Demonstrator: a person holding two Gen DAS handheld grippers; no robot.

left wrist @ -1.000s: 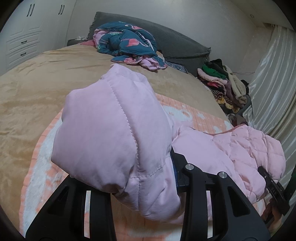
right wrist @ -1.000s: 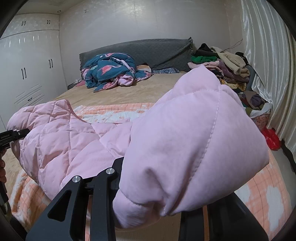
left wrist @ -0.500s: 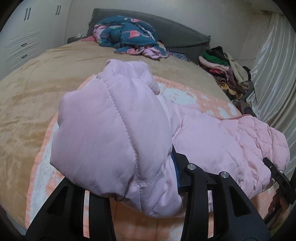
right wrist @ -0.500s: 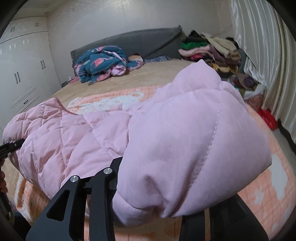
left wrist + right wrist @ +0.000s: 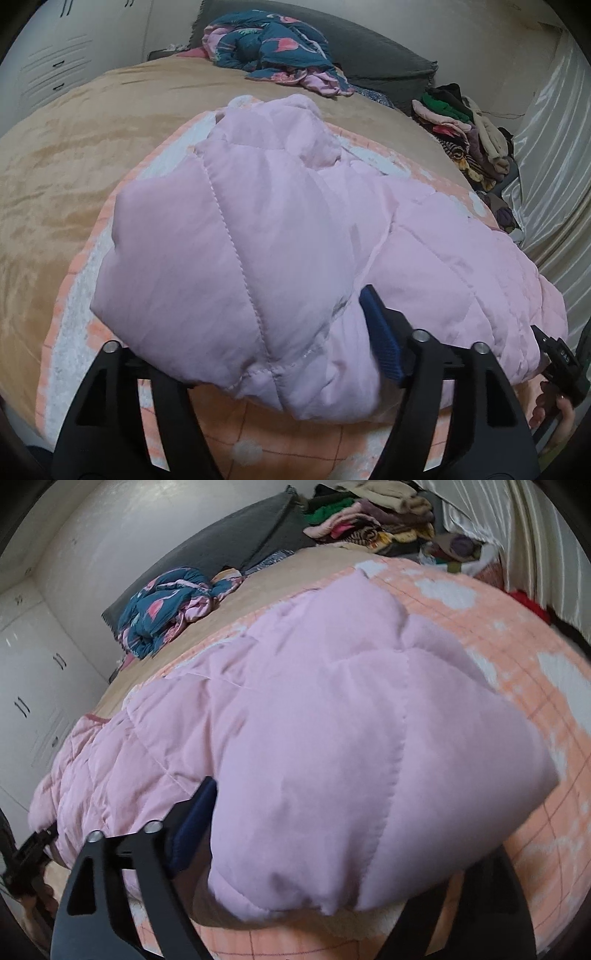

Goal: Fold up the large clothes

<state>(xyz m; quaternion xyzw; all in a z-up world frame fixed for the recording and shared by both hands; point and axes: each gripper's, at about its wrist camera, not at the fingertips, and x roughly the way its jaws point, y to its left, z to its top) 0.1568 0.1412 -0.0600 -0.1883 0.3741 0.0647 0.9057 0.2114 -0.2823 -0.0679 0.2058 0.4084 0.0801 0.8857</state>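
A pink quilted puffer jacket lies spread across the orange-and-white blanket on the bed. My left gripper is shut on the jacket's near left corner, which bulges over its fingers. My right gripper is shut on the jacket at its near right corner; the fabric hides most of the right finger. The right gripper also shows at the right edge of the left wrist view.
The bed has a tan cover and a grey headboard cushion. A blue-and-pink bundle of fabric lies near the head. A pile of clothes stands at the bed's right side by the pale curtain.
Both grippers moved forward and down with the jacket corners. The jacket went from hanging raised to lying spread flat on the blanket.
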